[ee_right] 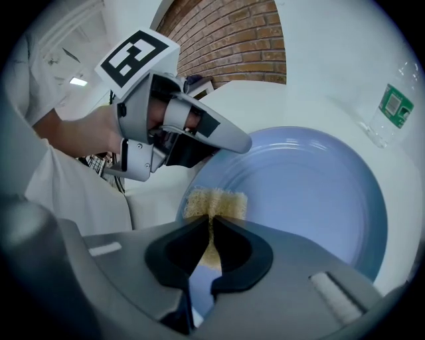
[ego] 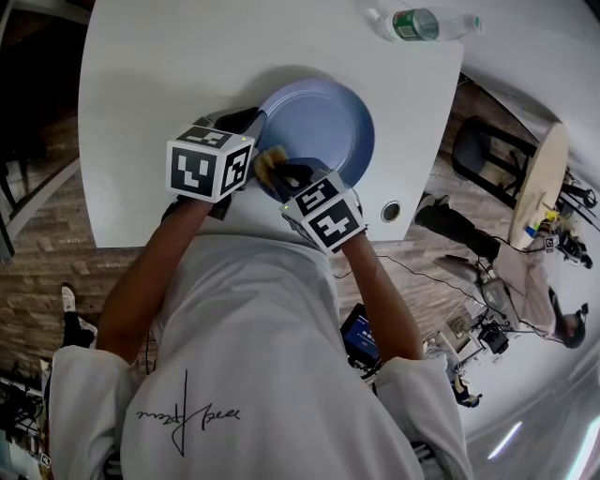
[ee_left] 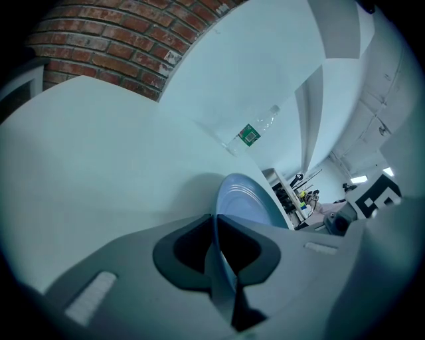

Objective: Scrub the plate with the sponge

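1. The white bench (ego: pixel 141 112) is the biggest thing in front of you. It fills the upper part of the head view, and its near edge runs just ahead of your chest.
2. The blue plate (ego: pixel 323 117), round and shallow, sits on the bench near that near edge, right of the middle. Its face looks clean and glossy in the right gripper view.
3. Your left tool (ee_left: pixel 216 229) is pinched on the plate's left rim. In the left gripper view the rim runs edge-on between the two dark pads, which press on it from both sides. You cannot tell from these views whether that side of the plate is raised off the bench.
4. Your right tool (ee_right: pixel 211 229) points steeply down over the near-left part of the plate, just beside the left tool. Its jaws are clamped on the sponge, with only a narrow slit between the pads.
5. A clear plastic bottle (ego: pixel 427 23) with a green label lies on its side at the far right edge of the bench, well apart from the plate.
6. The yellow sponge (ee_right: pixel 216 202) sticks out beyond the right tool's pads. It rests against the plate's inner face, close to the near-left rim.
7. A small round cable hole (ego: pixel 391 210) sits in the bench near its near right corner, beside the plate.
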`<state>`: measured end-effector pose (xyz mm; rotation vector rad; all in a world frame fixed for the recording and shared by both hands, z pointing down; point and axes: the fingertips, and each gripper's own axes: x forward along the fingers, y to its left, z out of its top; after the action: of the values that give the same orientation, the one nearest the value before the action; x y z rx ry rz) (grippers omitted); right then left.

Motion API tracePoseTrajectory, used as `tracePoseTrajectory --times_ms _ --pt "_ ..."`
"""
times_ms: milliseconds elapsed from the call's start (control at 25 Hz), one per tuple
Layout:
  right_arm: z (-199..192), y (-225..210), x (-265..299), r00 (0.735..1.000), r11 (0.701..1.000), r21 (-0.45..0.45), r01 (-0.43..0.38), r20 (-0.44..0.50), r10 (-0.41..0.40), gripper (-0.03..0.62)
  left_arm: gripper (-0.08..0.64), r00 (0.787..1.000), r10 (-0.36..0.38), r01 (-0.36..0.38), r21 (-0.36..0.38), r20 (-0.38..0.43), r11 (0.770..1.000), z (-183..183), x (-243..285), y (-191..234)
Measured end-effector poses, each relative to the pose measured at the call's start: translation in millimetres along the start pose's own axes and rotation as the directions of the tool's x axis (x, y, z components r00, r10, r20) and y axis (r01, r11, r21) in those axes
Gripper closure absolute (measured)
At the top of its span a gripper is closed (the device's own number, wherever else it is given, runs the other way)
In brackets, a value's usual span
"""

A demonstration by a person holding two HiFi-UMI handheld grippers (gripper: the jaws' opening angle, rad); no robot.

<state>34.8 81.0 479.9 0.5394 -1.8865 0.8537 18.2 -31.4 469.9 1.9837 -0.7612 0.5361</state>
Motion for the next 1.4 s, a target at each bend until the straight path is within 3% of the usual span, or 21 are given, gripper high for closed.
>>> tracePoseTrajectory --times_ms 1400 --pt "-53 -13 -18 0.995 1.000 0.008 -0.027 -0.096 0.028 0.563 0.526 1.000 -0.002 0.003 0.013 -0.006 1.000 -1 0 0"
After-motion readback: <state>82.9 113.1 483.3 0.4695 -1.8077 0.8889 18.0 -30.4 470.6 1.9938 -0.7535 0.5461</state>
